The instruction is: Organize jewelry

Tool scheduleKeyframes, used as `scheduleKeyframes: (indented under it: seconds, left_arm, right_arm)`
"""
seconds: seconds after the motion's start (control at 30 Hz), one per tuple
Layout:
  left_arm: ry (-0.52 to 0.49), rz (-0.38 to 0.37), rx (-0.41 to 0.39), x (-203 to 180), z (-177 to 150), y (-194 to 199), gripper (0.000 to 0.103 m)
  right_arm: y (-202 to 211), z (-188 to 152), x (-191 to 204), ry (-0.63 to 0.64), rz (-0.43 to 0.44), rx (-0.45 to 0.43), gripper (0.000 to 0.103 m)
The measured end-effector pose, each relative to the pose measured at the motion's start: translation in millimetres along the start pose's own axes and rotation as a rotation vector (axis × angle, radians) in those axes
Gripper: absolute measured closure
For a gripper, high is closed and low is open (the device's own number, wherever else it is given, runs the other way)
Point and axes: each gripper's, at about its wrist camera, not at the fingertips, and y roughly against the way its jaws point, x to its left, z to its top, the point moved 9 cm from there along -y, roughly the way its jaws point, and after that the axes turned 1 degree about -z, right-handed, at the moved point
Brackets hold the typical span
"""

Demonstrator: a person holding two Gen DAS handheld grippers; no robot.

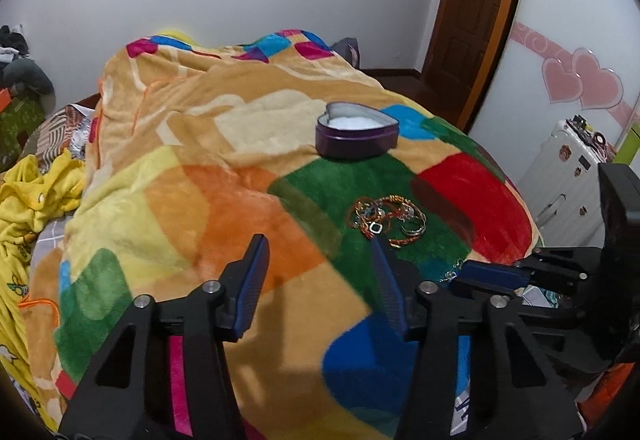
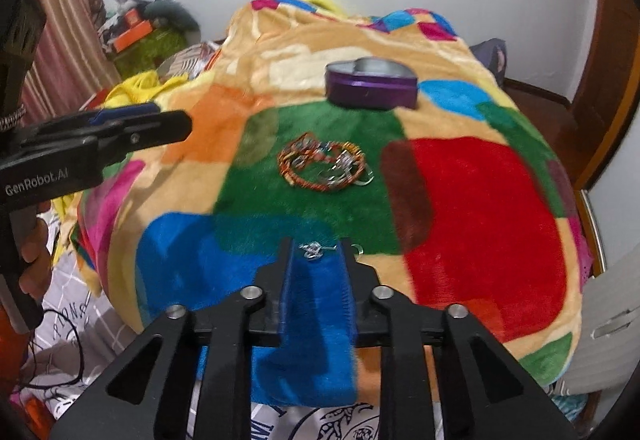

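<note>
Ahead of the jaws, the blanket (image 2: 480, 220) is showing tan, green, red, blue and orange patches. The tin (image 2: 370, 86) beyond is showing purple walls, and the bracelets (image 2: 324, 166) between are glinting orange and silver.
</note>
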Motion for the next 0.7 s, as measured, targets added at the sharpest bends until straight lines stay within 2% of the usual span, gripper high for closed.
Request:
scheduleKeyframes:
  seconds: [0.23, 0.47, 0.57, 0.7]
  left_arm:
    - [-0.022, -0.050, 0.035, -13, 0, -14, 0.054]
    - [-0.045, -0.114, 0.069, -34, 6, -33, 0.056]
    - [-0.060, -0.138, 0.089, -44, 7, -42, 0.062]
    - [-0.081, -0.184, 0.138, -59, 5, -58, 0.079]
  right_arm:
    - [-11, -1, -3, -0.001, 0.008, 0.016, 0.095]
    - [-1, 10, -14, -0.032, 0.008, -0.033, 0.095]
    - [4, 17, -24, -0.057, 0.002, -0.054, 0.095]
    - [8, 26, -38, -0.089, -0.014, -0.081, 0.095]
